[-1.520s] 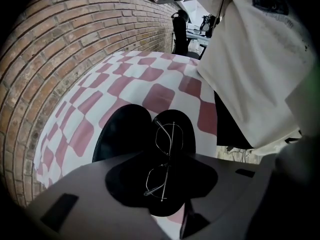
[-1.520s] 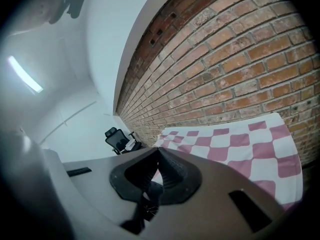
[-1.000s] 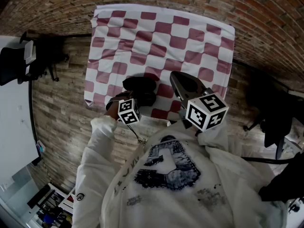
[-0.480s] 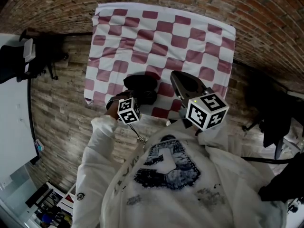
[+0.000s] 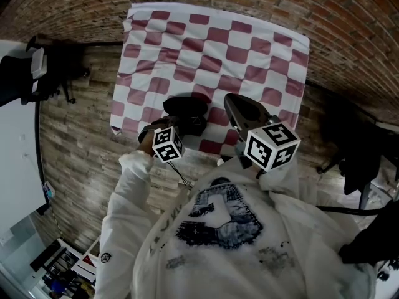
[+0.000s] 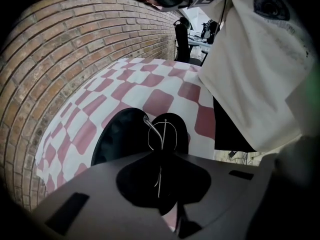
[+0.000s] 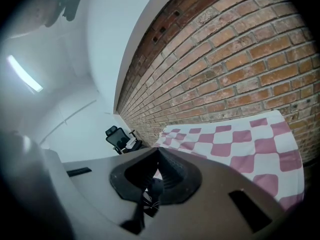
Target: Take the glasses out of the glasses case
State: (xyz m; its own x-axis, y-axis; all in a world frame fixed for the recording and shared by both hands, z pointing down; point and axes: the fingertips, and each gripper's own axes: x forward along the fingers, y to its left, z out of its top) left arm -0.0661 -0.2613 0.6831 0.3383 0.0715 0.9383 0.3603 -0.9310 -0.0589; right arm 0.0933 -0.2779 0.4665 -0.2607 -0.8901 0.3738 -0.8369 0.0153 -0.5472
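Closing just now, our left claw (image 6: 162, 156) pinches the thin wire frame of the glasses (image 6: 159, 133) over the open case (image 6: 117, 139), at the surface's (image 5: 212, 42) near edge. Our right claw (image 7: 159, 153) hangs pressed together, empty. We judge the grasp made; next, a gentle straight lift.

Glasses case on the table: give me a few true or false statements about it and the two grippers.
The glasses case lies open on the checked cloth. True.
The left gripper has its jaws wide open. False: they have just been closing and pinch the glasses' wire frame.
The right gripper holds the case. False: its jaws are together, empty, apart from it.
The cloth is red and white. True.
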